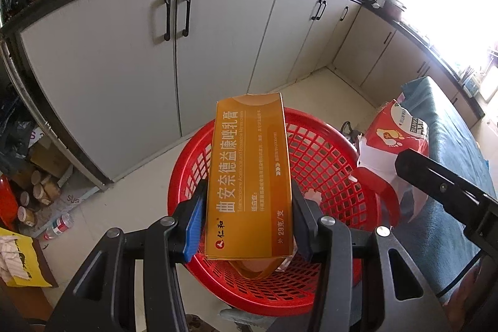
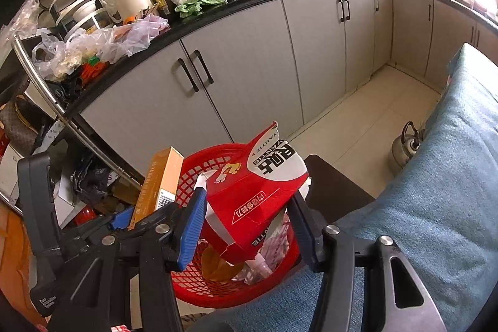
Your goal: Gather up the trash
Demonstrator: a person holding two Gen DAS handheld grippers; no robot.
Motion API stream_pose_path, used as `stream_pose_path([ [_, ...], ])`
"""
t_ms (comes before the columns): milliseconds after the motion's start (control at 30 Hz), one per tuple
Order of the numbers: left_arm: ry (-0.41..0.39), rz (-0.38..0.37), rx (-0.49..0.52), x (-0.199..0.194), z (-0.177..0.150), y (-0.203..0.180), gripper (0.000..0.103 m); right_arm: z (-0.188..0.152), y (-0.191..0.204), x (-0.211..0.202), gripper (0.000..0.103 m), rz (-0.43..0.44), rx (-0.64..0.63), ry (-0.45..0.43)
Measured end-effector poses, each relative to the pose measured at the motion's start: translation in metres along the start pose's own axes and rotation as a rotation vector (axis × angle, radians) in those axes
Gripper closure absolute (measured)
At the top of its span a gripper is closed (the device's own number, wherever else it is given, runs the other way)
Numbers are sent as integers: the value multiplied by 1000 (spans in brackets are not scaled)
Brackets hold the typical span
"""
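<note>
The left gripper [image 1: 249, 220] squeezes an orange ointment box [image 1: 249, 176]; the right gripper [image 2: 246, 220] squeezes a torn red box [image 2: 258, 192]. Both hang over the red basket [image 1: 336, 164], toward 12 o'clock. Some trash sits inside; dropping is left.

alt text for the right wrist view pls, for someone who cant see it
The right tool grips a torn red and white carton above a red plastic basket on a kitchen floor. To its left, the left tool holds an orange box over the same basket, with grey cabinets behind.
</note>
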State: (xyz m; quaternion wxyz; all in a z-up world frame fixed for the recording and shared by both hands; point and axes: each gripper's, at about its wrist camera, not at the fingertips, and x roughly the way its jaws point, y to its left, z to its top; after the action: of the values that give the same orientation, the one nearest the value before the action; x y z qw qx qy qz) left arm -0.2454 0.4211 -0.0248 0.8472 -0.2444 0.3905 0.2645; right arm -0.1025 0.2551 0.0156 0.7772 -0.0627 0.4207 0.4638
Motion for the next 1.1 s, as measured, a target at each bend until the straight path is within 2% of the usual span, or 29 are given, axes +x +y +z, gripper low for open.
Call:
stream_pose_path([
  [567, -2, -23, -5, 0, -1, 1, 55, 2, -10, 2, 43, 45, 51, 20],
  [800, -22, -41, -14, -8, -4, 0, 34, 2, -20, 1, 39, 79, 106, 18],
  [1100, -44, -52, -30, -23, -5, 1, 30, 1, -21, -3, 39, 85, 125, -8],
])
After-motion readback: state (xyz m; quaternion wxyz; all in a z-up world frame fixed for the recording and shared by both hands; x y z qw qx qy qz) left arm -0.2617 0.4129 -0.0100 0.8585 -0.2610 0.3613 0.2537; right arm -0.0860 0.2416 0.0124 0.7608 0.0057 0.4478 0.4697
